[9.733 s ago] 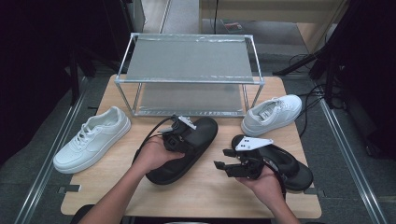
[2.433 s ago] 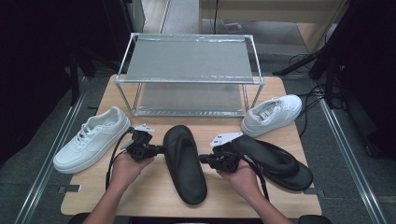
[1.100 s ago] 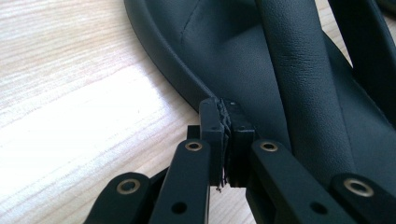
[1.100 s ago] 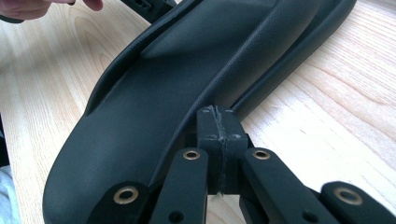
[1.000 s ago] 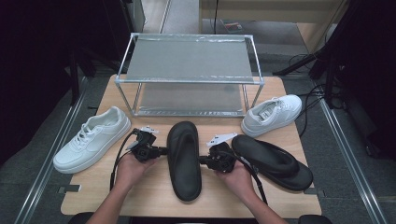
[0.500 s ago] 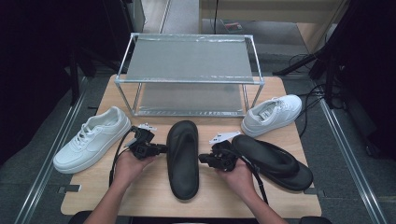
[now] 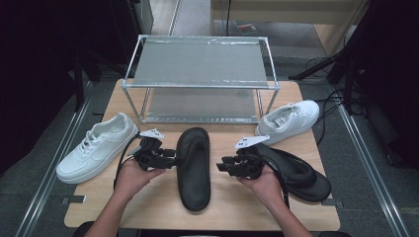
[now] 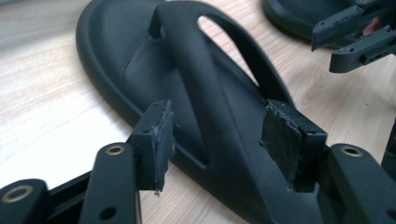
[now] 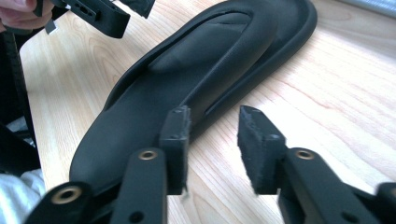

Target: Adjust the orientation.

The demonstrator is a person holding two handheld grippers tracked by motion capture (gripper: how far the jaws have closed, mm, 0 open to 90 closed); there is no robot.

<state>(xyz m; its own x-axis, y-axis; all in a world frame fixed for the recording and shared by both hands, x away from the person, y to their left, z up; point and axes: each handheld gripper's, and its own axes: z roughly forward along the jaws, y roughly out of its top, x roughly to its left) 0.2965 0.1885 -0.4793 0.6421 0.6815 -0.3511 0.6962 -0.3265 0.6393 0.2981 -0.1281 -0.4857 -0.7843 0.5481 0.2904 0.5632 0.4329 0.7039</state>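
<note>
We see a light wood-grain table top [image 7: 296, 101], smooth and matt. The black sandal [image 8: 196, 93] looks like moulded rubbery foam, matt, with a faintly leathery strap. The left gripper [image 8: 215, 140] is hard black plastic with brass-looking inserts; its pads [image 8: 161, 135] are rough and frayed at the edges. The rack [image 7: 197, 64] is bare silvery metal tube with dull grey shelves. The white sneakers [image 7: 96, 145] look smooth, leather-like.

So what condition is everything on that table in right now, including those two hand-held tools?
Left tool: open, at the middle sandal's left edge.
Right tool: open, just clear of that sandal's right edge.
Middle black sandal: flat on the table, sole down.
Right black sandal: flat, beside the right hand.
Left white sneaker: upright, laced.
Right white sneaker: upright by the rack.
Metal rack: both shelves bare.
</note>
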